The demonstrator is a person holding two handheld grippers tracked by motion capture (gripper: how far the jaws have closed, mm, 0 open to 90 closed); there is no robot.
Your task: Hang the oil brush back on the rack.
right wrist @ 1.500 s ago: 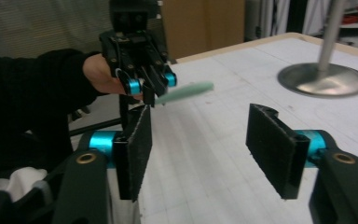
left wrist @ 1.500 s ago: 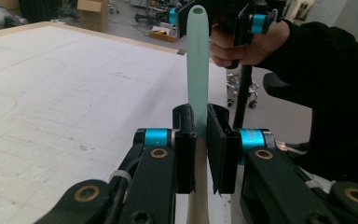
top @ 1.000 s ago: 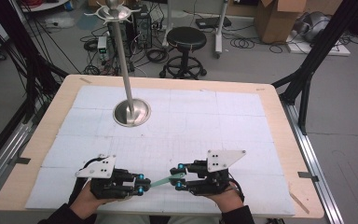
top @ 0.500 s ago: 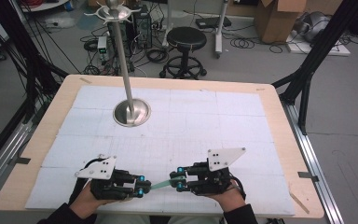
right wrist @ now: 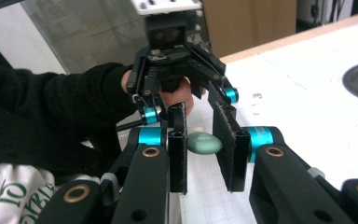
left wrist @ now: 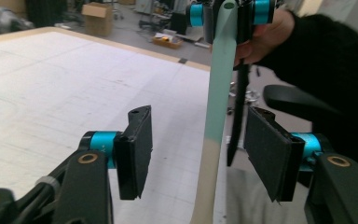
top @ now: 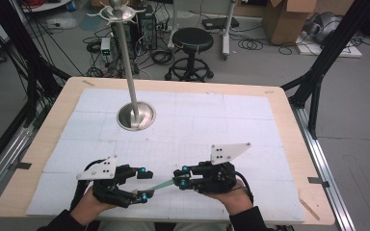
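Near the front edge of the worktop [top: 289, 120], a slim mint-green spatula [top: 163, 184] with a pale cream handle end spans the gap between the two tongs, held just above the white gridded sheet. The right tongs [top: 182, 176] grip its rounded green end; in the right gripper view that end [right wrist: 204, 143] sits between the two black pads, which are drawn in close on it. The left tongs [top: 143, 184] have just been opening: in the left gripper view their pads stand well apart, with the spatula [left wrist: 216, 116] running up between them and touching neither. Farther back on the sheet stands a metal pole stand [top: 135, 115] on its round base.
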